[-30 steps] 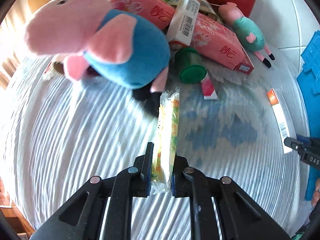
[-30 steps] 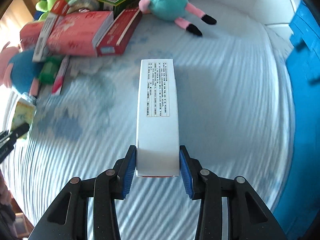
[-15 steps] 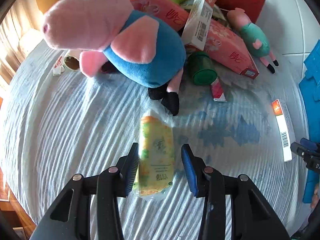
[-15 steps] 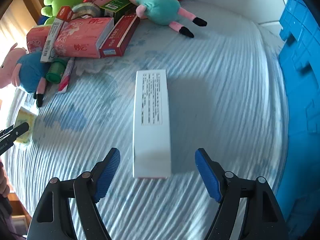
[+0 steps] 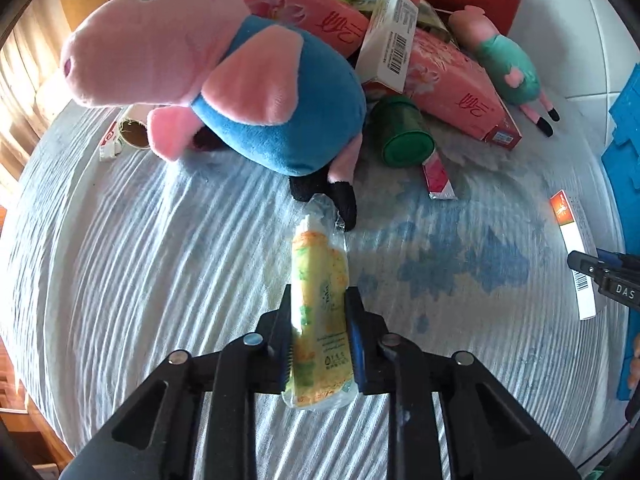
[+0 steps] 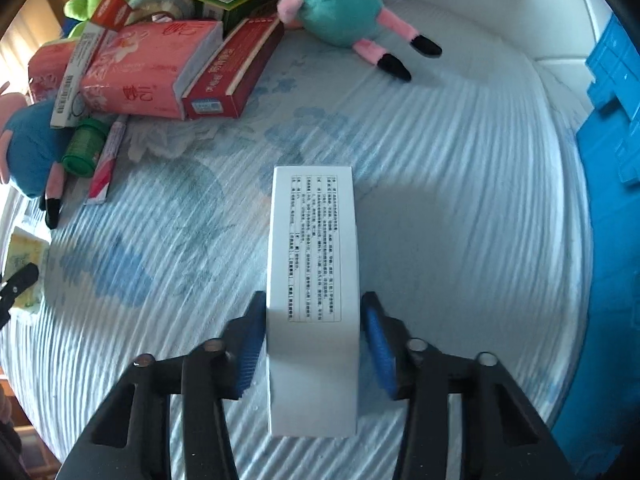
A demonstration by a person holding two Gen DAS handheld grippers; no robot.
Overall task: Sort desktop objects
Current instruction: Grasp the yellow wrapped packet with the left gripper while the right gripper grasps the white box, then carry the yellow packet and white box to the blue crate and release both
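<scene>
A yellow plastic-wrapped packet (image 5: 318, 264) lies on the pale blue striped cloth (image 5: 120, 260). My left gripper (image 5: 320, 312) points down over its near half; its jaws are closing and the blue pads press the packet's sides. In the right wrist view a long white box with printed text (image 6: 312, 240) sits between the blue pads of my right gripper (image 6: 314, 320), whose jaws are closing against its long sides. From the left wrist view the same box (image 5: 572, 248) shows an orange end, with the right gripper (image 5: 600, 276) at the frame's right edge.
A heap fills the far side: a big pink and blue plush pig (image 5: 240, 92), pink tissue packs (image 5: 452, 88), a green jar (image 5: 404, 136), a small teal plush pig (image 6: 332, 4) and a red box (image 6: 236, 76). A blue crate (image 6: 612, 200) stands at the right.
Both grippers let go half a second ago, leaving the packet flat and the box on the cloth. Both have since closed again on the same objects.
</scene>
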